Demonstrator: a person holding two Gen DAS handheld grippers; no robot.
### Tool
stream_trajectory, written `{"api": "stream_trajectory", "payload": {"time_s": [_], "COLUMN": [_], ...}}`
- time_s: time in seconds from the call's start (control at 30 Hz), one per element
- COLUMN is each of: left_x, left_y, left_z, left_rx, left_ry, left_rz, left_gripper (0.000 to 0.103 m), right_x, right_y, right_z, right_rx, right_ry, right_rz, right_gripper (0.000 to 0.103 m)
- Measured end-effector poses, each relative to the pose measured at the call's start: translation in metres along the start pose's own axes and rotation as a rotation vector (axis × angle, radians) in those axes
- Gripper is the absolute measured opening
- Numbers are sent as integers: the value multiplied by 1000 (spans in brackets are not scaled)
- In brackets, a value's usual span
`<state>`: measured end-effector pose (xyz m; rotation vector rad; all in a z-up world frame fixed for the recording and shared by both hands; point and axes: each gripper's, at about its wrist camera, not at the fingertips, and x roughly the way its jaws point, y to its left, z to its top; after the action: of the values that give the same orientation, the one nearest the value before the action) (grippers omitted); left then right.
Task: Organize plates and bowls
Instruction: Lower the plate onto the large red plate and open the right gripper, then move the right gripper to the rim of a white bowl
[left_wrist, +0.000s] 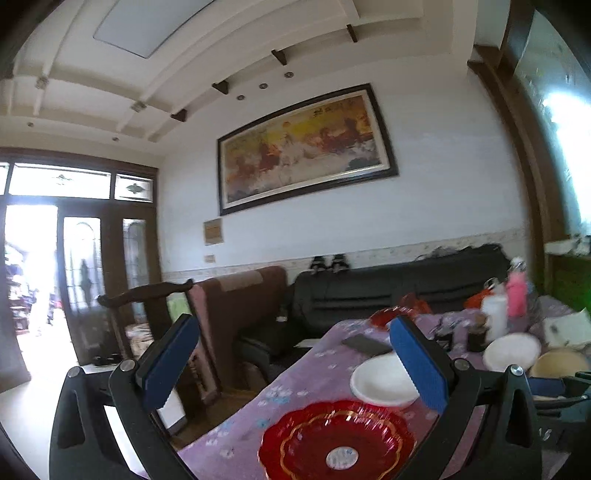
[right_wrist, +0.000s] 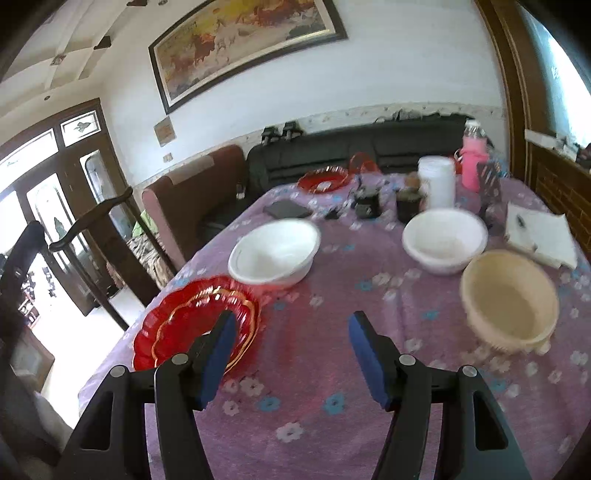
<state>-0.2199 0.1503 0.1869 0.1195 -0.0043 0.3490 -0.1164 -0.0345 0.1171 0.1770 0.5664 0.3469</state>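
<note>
Both jaws are spread wide and nothing is held: the right gripper (right_wrist: 291, 350) hangs over bare tablecloth (right_wrist: 332, 369), the left gripper (left_wrist: 295, 365) above the red plates (right_wrist: 195, 325), which appear already stacked. Two white bowls (right_wrist: 275, 254) (right_wrist: 445, 240) and a beige bowl (right_wrist: 509, 299) stand well apart, so nesting is judged undone; another red plate (right_wrist: 324, 180) lies far off.

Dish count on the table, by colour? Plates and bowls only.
Red plates: 2, near and far
White bowls: 2, left and right
Beige bowl: 1
Total: 5
</note>
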Motion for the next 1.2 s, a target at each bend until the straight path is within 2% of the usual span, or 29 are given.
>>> {"api": "stream_trajectory", "payload": {"time_s": [0.17, 0.23, 0.3, 0.33, 0.5, 0.57, 0.63, 0.73, 0.8, 0.83, 0.93, 1.03, 1.1, 1.2], "left_x": [21, 37, 62, 72, 134, 147, 156, 159, 162, 164, 177, 195, 209, 223], "left_y": [21, 29, 39, 43, 79, 91, 101, 104, 96, 95, 77, 51, 28, -8], "left_z": [53, 71, 89, 94, 129, 141, 164, 202, 218, 219, 191, 140, 105, 67], "left_rx": [-9, -18, -52, -66, -251, -311, -344, -258, -166, -147, -119, -123, -157, -195], "left_ry": [78, 130, 214, 244, 513, 565, 573, 487, 452, 459, 550, 690, 778, 840], "left_rz": [-182, -235, -284, -293, -317, -334, -324, -238, -214, -221, -294, -352, -434, -514], "left_gripper": [103, 103, 103, 103, 103, 103, 103, 103, 103, 103, 103, 103, 103, 103], "right_x": [-39, -53, -68, -73, -102, -113, -120, -127, -126, -125, -103, -58, -25, 17], "right_y": [-25, -34, -44, -47, -73, -84, -90, -93, -94, -96, -105, -121, -131, -151], "right_z": [43, 59, 78, 85, 135, 158, 179, 210, 223, 224, 214, 193, 181, 165], "right_rx": [-38, -53, -59, -62, -75, -79, -85, -107, -109, -105, -59, -1, 19, 70], "right_ry": [-105, -136, -163, -169, -187, -184, -178, -164, -152, -145, -101, 10, 84, 161], "right_rz": [-83, -116, -139, -146, -218, -260, -295, -343, -351, -344, -290, -246, -248, -265], "right_gripper": [77, 79, 81, 82, 82, 82, 82, 84, 90, 92, 93, 93, 92, 92]}}
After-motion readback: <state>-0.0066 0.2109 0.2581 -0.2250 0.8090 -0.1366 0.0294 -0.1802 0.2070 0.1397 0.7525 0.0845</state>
